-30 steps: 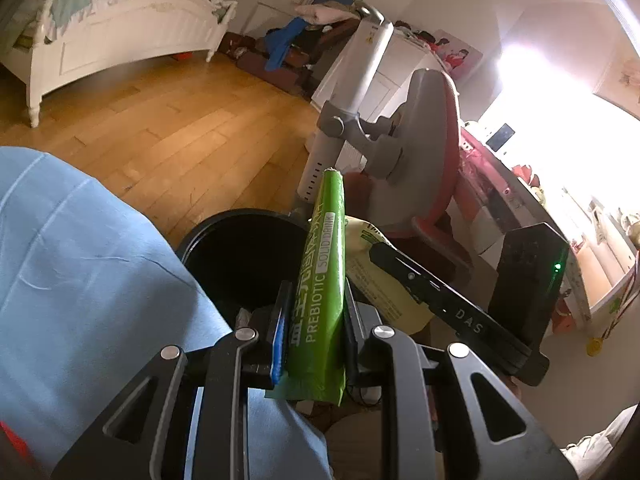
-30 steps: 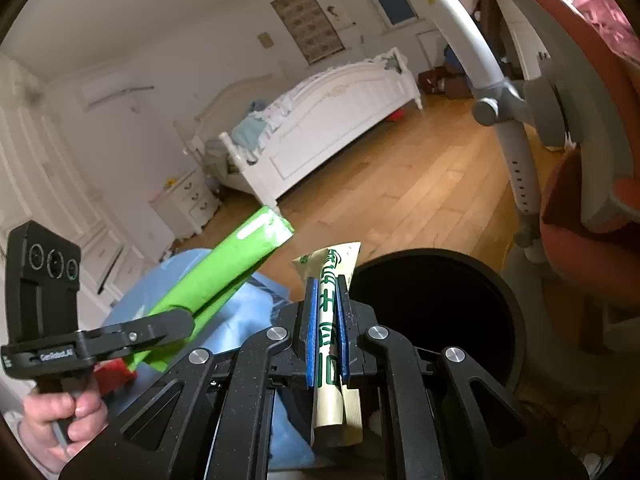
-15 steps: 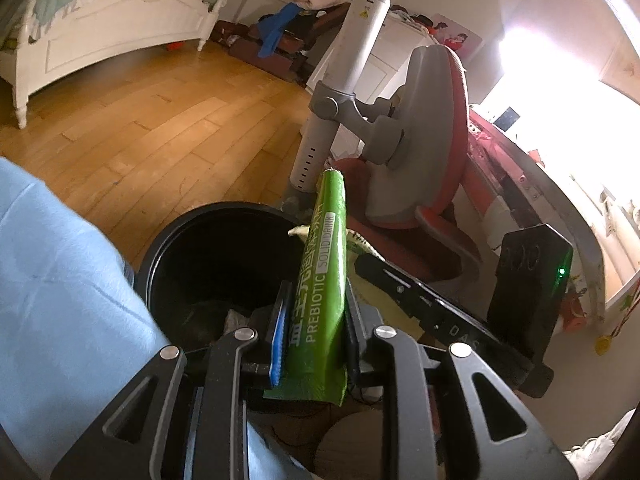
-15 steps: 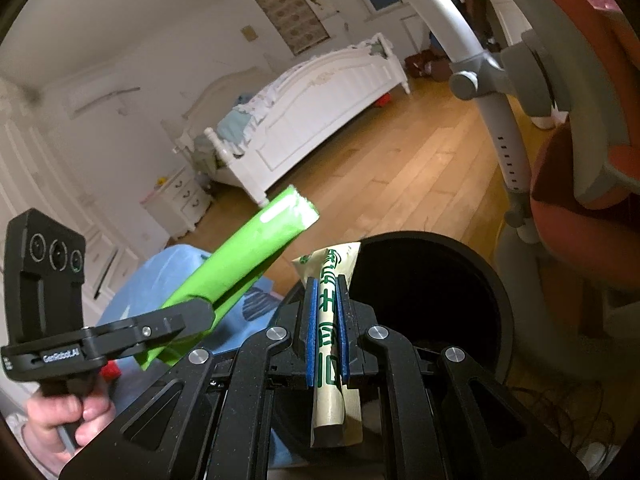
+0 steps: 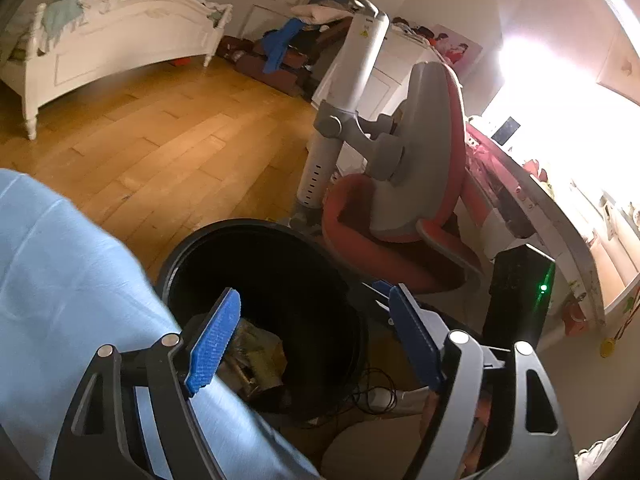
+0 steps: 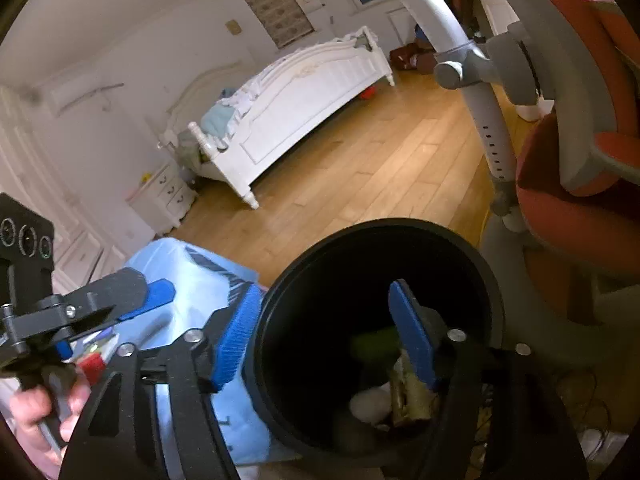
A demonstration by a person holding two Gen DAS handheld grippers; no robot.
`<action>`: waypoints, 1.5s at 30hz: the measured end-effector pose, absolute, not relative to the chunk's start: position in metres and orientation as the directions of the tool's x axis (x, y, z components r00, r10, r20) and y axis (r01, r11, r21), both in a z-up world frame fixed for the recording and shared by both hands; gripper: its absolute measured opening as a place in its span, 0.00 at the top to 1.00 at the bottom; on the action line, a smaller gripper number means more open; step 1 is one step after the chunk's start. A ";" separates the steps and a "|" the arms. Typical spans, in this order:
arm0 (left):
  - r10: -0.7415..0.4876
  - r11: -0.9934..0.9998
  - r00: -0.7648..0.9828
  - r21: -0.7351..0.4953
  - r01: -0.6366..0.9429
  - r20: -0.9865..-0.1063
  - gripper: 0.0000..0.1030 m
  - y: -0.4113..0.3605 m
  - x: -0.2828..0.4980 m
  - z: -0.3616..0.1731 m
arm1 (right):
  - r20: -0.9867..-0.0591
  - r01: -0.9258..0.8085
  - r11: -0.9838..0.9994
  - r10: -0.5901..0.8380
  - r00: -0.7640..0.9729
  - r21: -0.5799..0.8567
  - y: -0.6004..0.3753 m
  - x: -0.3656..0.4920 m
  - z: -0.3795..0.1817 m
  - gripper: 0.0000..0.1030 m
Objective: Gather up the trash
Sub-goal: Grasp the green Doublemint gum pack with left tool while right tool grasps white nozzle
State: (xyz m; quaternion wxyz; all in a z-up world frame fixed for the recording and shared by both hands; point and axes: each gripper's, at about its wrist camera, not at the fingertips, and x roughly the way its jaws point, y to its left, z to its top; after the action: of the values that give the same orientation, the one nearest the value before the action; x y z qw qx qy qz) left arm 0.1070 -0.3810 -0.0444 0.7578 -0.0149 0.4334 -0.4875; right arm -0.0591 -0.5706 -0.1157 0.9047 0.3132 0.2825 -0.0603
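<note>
A black round bin stands on the floor below both grippers. My left gripper hangs over its mouth, jaws opening, nothing between the blue pads. Crumpled wrappers lie at the bin's bottom. My right gripper is over the same bin, jaws also opening and empty. Inside lie the green sachet and the beige packet. In the right wrist view the left gripper shows at the left, held by a hand.
A light blue cloth lies against the bin's left side. A red and grey chair on a white post stands just behind the bin. Cables lie on the floor near it. A white bed stands across the wooden floor.
Both grippers were shut, the left on the green sachet, the right on the beige packet. Both have opened and the two wrappers have dropped into the bin.
</note>
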 end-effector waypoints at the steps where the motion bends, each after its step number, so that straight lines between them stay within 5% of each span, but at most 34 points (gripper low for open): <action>1: -0.751 0.533 0.162 -0.442 0.722 -0.641 0.20 -0.374 0.105 -0.041 | -0.548 0.281 0.800 0.071 0.833 0.531 -0.568 -0.059 -0.114 0.31; 16: -0.687 0.708 0.443 -0.392 0.587 -0.576 0.15 -0.198 0.085 0.006 | -0.540 0.042 0.889 0.238 0.808 0.455 -0.454 -0.028 -0.061 0.28; 24: -0.524 0.833 0.541 -0.263 0.487 -0.658 0.16 -0.109 0.097 -0.009 | -0.557 -0.230 0.905 0.405 0.725 0.358 -0.368 0.021 -0.024 0.28; 37: -0.464 0.829 0.476 -0.177 0.530 -0.747 0.58 -0.094 0.125 -0.039 | -0.748 -0.608 0.794 0.406 0.525 0.004 -0.246 0.124 -0.024 0.47; 45: -0.478 0.815 0.457 -0.185 0.549 -0.751 0.60 -0.079 0.136 -0.044 | -0.807 -0.712 0.696 0.368 0.461 -0.090 -0.210 0.153 -0.048 0.48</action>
State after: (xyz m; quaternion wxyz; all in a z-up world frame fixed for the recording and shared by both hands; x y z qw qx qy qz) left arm 0.1357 -0.0788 -0.0444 0.8524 0.0417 0.4256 -0.3010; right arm 0.1530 -0.2101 -0.0483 0.8277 -0.2135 0.4036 0.3262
